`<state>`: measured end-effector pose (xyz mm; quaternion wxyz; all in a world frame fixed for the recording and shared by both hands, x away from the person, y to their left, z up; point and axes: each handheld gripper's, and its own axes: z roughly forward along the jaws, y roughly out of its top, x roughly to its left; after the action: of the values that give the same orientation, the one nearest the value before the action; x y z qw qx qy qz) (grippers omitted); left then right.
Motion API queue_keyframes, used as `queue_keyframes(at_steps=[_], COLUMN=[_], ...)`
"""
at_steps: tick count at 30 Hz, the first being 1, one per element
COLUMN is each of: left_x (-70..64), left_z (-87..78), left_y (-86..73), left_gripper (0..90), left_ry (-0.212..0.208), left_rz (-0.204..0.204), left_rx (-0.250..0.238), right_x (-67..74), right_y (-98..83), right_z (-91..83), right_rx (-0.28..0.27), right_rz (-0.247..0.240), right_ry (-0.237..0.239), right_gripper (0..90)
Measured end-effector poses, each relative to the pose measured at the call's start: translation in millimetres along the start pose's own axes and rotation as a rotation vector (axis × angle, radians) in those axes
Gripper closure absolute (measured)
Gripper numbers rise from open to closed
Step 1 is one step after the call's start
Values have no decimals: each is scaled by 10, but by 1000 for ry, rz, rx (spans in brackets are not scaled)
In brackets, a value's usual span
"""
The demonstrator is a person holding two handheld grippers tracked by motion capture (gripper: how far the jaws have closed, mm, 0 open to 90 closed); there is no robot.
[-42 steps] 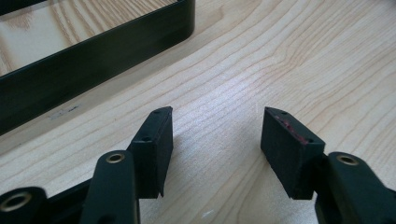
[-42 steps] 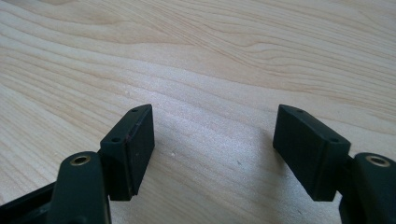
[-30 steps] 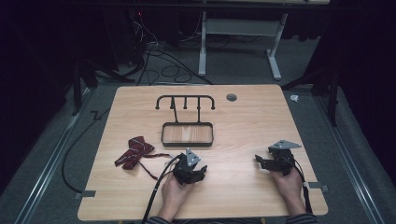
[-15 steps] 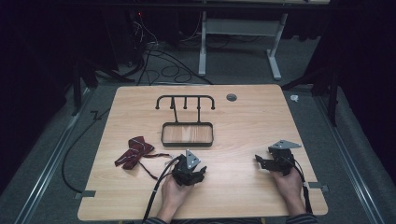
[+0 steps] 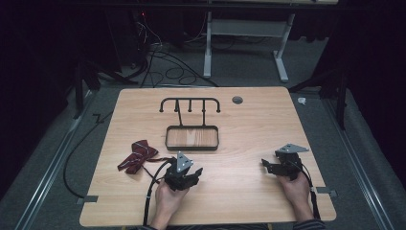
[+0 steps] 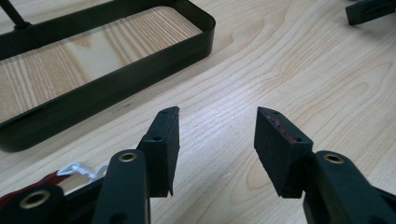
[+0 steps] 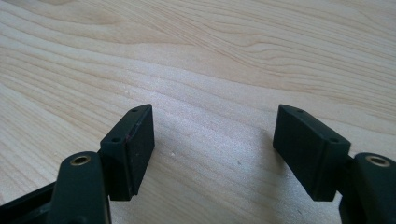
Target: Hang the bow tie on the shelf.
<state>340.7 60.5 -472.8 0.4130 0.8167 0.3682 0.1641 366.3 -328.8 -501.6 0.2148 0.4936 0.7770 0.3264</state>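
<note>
— Bow tie, dark red with pale stripes: where does it lie for you?

— It lies on the worktop at your left, near the front edge, just beside your left hand-held gripper. In the left gripper view a bit of its red strap with a white clip peeks out beside the left jaw.

— And that left hand-held gripper?

— You hold it low over the wood with its jaws spread apart and nothing between them. Ahead of it stands the black rack: a shallow rectangular frame with a hooked rail rising behind it. Its frame wall fills the upper left of the left gripper view.

— Further right?

— A small grey round disc is set in the worktop near the far edge. Your right hand-held gripper rests well apart from the rack, jaws wide and empty, bare wood grain between them in the right gripper view. Cables trail on the floor beyond the worktop.
</note>
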Motion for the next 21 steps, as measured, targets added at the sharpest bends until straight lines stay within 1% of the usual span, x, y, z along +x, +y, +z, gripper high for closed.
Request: queue_keyframes(at_steps=[3,5,8,14,18,19,21], left_x=[20,45,96,234,344,368,421], left_z=[-41,-74,-129,-264,-343,-359,-391], left_y=[5,2,-5,-17,-28,-30,-31], left_gripper=[513,515,521,532,543,546,549], left_ry=[5,7,13,41,65,75,101], left_rz=[5,0,-12,-26,-36,-40,-31], left_rx=[2,-2,-13,-22,-24,-24,-23], right_x=[-1,0,-1,0,0,0,-1], right_y=[0,0,0,0,0,1,1], right_z=[-1,-1,-1,-1,-1,-1,-1], right_rx=[1,1,1,1,1,1,1], right_rz=[-1,0,0,0,0,0,0], right_ry=[1,1,1,1,1,1,1], right_gripper=[303,304,303,303,304,303,304])
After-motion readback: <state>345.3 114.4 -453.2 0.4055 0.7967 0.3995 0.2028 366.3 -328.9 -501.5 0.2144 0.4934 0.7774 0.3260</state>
